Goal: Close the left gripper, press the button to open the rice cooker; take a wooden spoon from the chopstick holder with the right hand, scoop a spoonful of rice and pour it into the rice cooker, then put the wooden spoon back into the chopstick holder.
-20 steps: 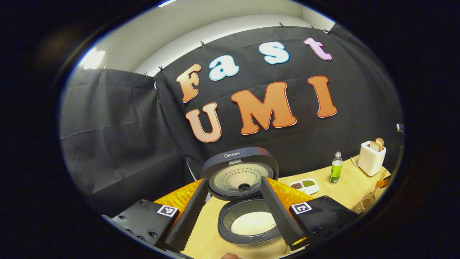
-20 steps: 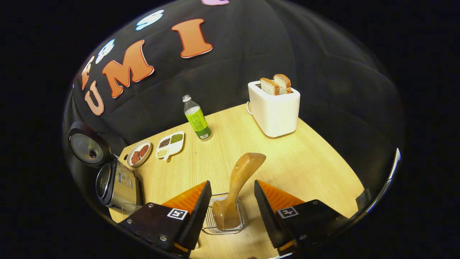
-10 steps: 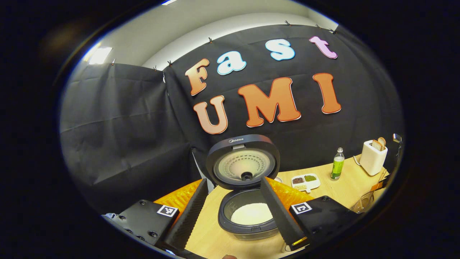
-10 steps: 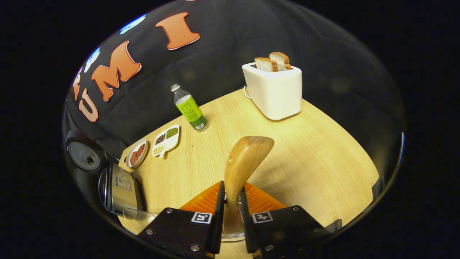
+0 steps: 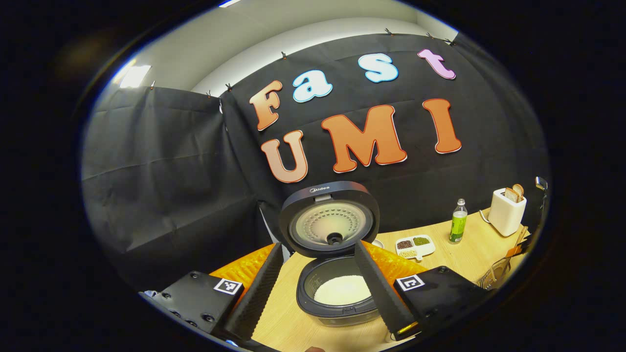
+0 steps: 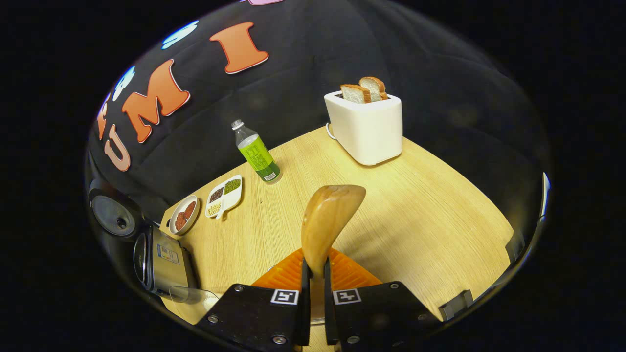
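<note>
Right tool [image 6: 313, 266] now clamped on wooden spoon [image 6: 328, 217]

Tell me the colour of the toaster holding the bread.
White; the toaster shows best in the right gripper view.

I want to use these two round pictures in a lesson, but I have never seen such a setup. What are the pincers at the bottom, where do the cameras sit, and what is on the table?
A person holds a two-finger claw in each hand; a camera rides on each. The left gripper view looks past the open left claw at the cooker, lid up, rice inside. The right gripper view shows the right claw shut on a wooden spoon. On the table: a toaster with bread, a bottle, and two dishes.
</note>
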Available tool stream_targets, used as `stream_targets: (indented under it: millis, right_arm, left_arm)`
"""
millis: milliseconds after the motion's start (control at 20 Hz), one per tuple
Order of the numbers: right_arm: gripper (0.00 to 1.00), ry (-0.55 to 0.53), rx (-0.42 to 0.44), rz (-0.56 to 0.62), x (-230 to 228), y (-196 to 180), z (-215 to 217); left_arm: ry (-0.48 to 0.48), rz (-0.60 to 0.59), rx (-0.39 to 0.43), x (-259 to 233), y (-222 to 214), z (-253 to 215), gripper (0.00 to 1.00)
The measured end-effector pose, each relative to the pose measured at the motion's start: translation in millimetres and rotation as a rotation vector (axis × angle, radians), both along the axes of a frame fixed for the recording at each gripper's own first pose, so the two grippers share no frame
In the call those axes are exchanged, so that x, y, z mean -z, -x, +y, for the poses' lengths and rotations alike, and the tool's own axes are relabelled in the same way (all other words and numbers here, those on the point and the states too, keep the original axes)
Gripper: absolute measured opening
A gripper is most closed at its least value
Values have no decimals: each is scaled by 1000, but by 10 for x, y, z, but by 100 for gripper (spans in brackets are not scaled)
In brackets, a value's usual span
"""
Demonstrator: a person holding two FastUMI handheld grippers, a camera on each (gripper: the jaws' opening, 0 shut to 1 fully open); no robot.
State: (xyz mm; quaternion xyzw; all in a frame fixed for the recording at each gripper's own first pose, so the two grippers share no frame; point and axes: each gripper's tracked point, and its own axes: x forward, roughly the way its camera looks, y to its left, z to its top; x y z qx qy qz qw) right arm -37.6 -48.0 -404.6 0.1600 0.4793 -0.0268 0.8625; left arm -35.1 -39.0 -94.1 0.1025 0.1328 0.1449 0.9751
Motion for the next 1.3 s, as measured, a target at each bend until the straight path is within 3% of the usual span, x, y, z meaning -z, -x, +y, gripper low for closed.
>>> stream_targets:
  millis: [250,300,350,750,1000,1050,1300]
  right_arm:
    - [11,65,-20,-53,-150,43,109]
    - [11,59,-21,-74,-207,22,137]
    - [10,51,-25,-85,-285,24,170]
    - [5,47,36,-185,-728,1,93]
    - [5,47,26,-211,-1041,42,161]
    - [5,48,24,-216,-1097,61,182]
    - [5,6,17,-261,-1475,126,415]
  left_arm:
    - [8,1,53,27,-76,-40,90]
    - [11,3,61,36,-86,-34,99]
    - [12,3,69,39,-103,-31,90]
    - [54,1,96,108,-123,103,90]
    - [91,-3,91,157,-154,286,90]
    - [100,-3,92,165,-166,319,99]
    - [124,-6,105,196,-208,451,99]
